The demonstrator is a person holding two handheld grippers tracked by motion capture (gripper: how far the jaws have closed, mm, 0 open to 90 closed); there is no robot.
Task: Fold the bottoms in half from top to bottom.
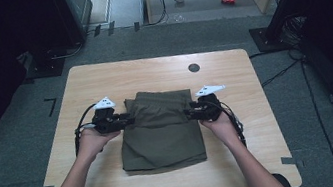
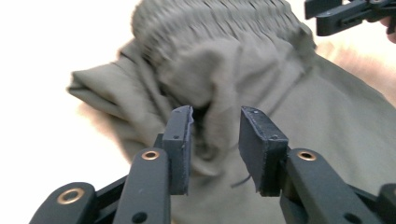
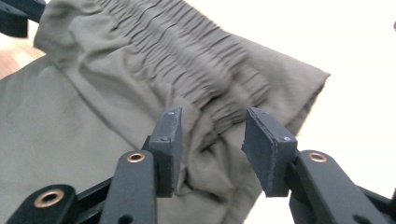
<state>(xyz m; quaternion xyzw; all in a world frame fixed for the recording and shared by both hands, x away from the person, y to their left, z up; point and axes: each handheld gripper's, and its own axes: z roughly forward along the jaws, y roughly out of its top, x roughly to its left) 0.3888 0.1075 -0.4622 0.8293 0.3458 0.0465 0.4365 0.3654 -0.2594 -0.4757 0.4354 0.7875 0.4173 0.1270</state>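
While the wooden table [image 1: 101, 78] takes up most of the high view, sitting on a grey floor with dark gear at both sides, the thing that matters is the folded olive-green garment [image 1: 161, 135] lying flat in the middle of it. Looks like shorts or pants, with a gathered elastic waistband [image 1: 157, 97] at the far end. The fold is roughly rectangular, long side running away from the person, and the waistband end is rumpled and a bit bunched up compared to the smooth near end.

The person's forearms come in from the bottom, one on each side of the cloth. The left gripper [image 1: 128, 121] sits at the left edge of the garment near the waistband end, and the right gripper [image 1: 189, 113] mirrors it at the right edge.

In the left gripper view, the left gripper [image 2: 215, 140] has its jaws parted, with a puckered ridge of fabric standing up in the gap, and the pads aren't squeezing it. Same deal in the right gripper view: the right gripper [image 3: 212, 147] is spread apart with a loose fold just under the waistband [image 3: 187, 56] between the pads, not pinched.

Smallest bit: a dark round spot [image 1: 194, 67] on the table top past the garment.
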